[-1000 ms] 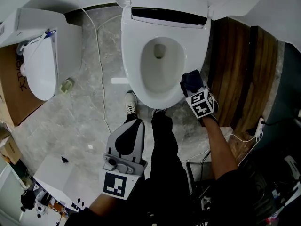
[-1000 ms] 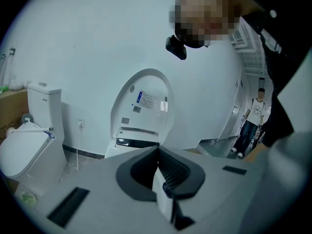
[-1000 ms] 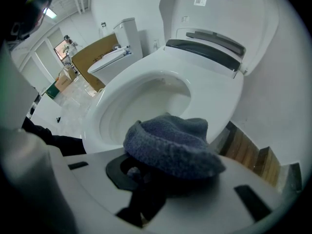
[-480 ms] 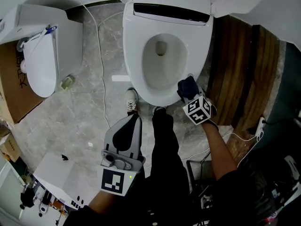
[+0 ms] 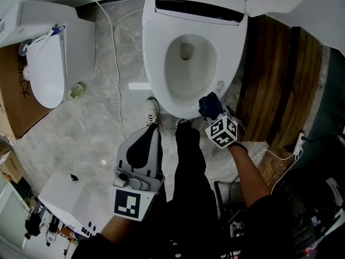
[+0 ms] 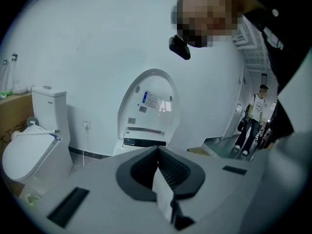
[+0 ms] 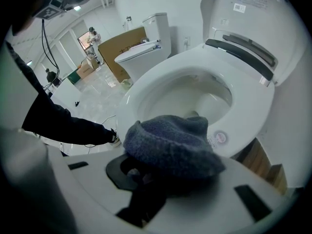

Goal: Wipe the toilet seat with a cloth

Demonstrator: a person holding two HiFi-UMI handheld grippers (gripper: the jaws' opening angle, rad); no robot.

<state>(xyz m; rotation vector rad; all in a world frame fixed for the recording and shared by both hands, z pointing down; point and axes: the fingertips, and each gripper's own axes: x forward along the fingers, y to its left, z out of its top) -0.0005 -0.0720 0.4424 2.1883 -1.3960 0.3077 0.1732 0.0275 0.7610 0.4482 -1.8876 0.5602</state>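
The toilet seat is laid flat with the lid raised. Its long axis runs from the tank end toward the person's feet, and the rounded front is pointed at them. A bunched dark blue cloth is clamped in the jaws of the right gripper and pressed on the seat's front rim, at the person's right. The left gripper is held well apart above the floor, jaws closed together on nothing.

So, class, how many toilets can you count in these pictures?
2. One white open-lidded toilet ahead, with the dark blue cloth at its front rim; one white closed toilet to the left, beside the brown cardboard box.
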